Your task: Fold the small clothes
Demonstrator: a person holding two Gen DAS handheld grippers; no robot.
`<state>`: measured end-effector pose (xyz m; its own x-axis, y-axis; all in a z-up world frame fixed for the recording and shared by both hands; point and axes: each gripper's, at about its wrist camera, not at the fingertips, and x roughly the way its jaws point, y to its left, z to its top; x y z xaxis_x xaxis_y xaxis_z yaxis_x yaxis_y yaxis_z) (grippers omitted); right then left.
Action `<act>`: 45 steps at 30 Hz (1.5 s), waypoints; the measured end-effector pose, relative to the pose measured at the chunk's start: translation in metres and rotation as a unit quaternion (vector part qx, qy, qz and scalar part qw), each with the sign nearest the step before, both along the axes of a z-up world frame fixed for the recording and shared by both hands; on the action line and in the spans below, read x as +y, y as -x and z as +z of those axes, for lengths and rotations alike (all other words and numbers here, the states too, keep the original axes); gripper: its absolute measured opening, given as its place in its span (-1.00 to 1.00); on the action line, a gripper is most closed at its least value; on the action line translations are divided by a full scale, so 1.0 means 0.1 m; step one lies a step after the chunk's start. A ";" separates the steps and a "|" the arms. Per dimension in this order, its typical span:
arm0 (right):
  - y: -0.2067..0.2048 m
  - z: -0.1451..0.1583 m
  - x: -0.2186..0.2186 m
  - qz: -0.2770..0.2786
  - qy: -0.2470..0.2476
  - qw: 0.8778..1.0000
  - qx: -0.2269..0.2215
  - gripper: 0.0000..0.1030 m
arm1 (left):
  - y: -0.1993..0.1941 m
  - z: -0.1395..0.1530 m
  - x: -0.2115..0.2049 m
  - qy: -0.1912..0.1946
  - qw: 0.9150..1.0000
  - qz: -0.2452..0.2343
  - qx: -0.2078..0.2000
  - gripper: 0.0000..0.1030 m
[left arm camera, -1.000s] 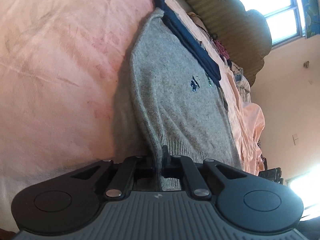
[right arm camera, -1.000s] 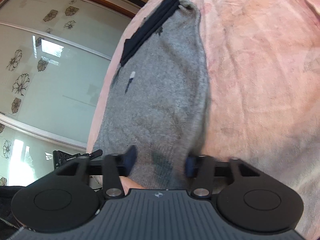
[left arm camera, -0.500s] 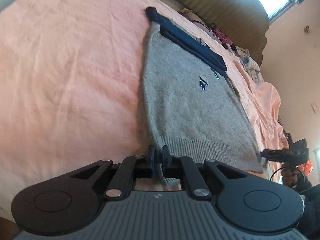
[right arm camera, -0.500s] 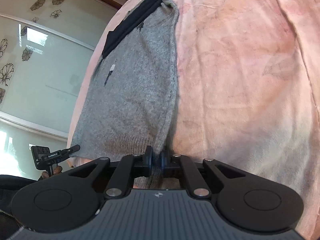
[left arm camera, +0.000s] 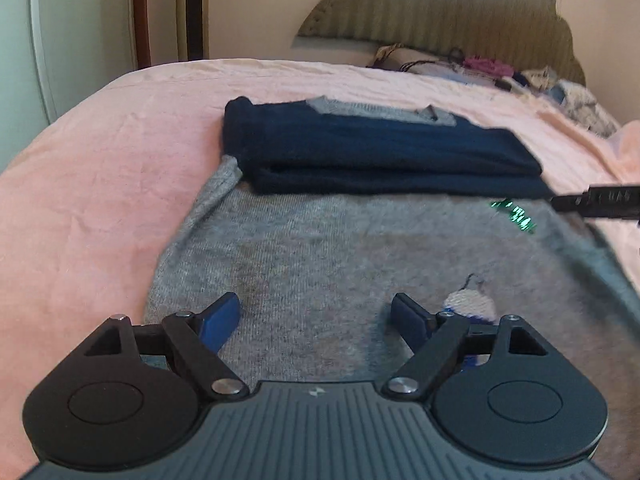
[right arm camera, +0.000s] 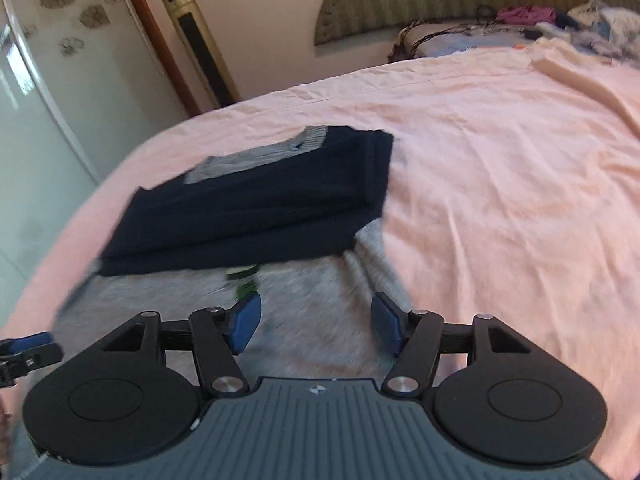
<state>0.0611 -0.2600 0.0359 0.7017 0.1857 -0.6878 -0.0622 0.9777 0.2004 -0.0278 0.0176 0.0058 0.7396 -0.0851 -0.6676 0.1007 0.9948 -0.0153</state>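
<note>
A grey knit sweater [left arm camera: 320, 248] lies flat on the pink bed sheet [left arm camera: 88, 184], with its navy sleeves [left arm camera: 380, 156] folded across the upper part. My left gripper [left arm camera: 316, 312] hovers over the sweater's lower half; its jaws are opening, nothing between the blue pads. In the right wrist view the same grey sweater [right arm camera: 304, 320] and navy sleeves [right arm camera: 256, 204] appear. My right gripper [right arm camera: 316, 324] is above the sweater's right side, jaws opening, no cloth pinched. The other gripper's tip [left arm camera: 600, 202] shows at the right edge of the left wrist view.
A padded headboard [left arm camera: 440, 12] stands at the far end, with a pile of loose clothes [left arm camera: 480, 68] and a pillow [right arm camera: 460, 36] before it. A glass wardrobe door [right arm camera: 48, 92] and a tall gold floor unit [right arm camera: 200, 44] stand to the left. Pink sheet [right arm camera: 520, 184] spreads right of the sweater.
Both grippers let go of the sweater's hem, which they had pinched, and opened. Both swung round and now face the sweater head-on, towards the headboard.
</note>
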 end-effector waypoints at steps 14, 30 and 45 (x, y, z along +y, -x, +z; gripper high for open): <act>-0.45 -0.13 0.02 0.047 0.102 0.994 -0.013 -0.28 | 0.09 -0.04 0.05 0.048 0.998 -0.025 -0.023 1.00; -0.38 -0.22 0.40 0.113 0.270 0.953 -0.075 -0.73 | 0.09 -0.03 0.11 0.071 0.997 -0.022 -0.027 1.00; -0.35 0.19 -0.12 0.047 0.070 0.995 -0.057 0.30 | 0.06 0.04 0.08 0.065 0.998 -0.010 -0.024 1.00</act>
